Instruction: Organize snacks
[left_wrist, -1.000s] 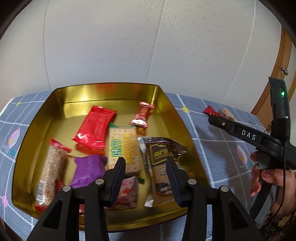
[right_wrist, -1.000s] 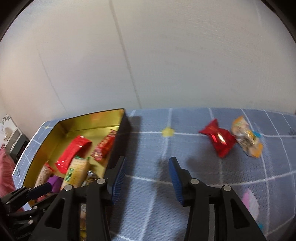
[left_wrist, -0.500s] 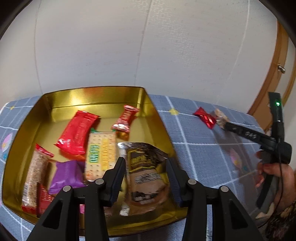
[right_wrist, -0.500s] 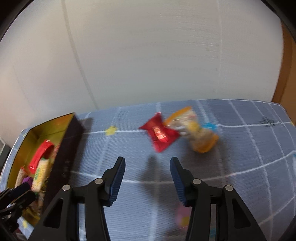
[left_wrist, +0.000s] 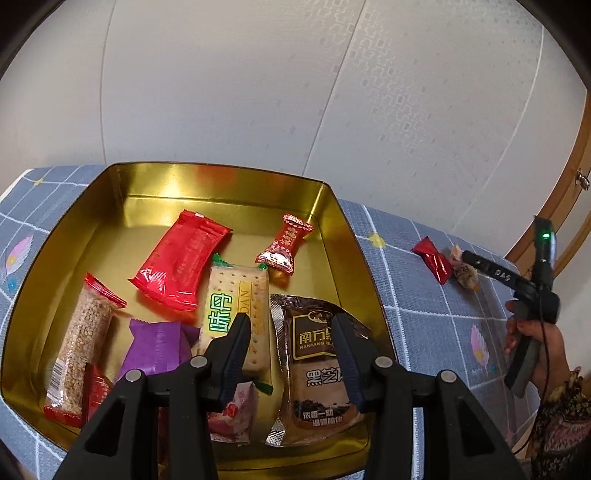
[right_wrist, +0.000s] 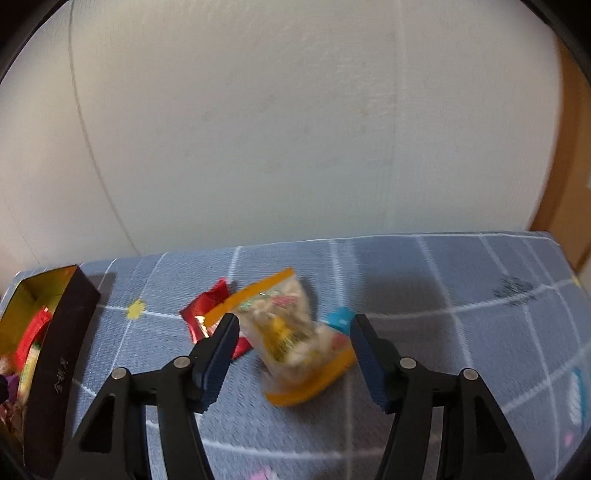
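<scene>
While its jaws are opening, the right hand-held gripper (right_wrist: 291, 345) straddles an orange-edged snack bag (right_wrist: 295, 338) on the table (right_wrist: 461, 291), untouched, touching a red candy (right_wrist: 207, 310). The left hand-held gripper (left_wrist: 291, 349) hangs parted and empty over the gold tin (left_wrist: 334, 229) of snacks at the table's left edge.

Left gripper (left_wrist: 290, 350): black plastic, dark blue ribbed pads, silver screws. Right gripper (right_wrist: 291, 349): same build, white "DAS" lettering, green light, thin black cable. Patterned dark sleeve (left_wrist: 559, 417) at four o'clock.
</scene>
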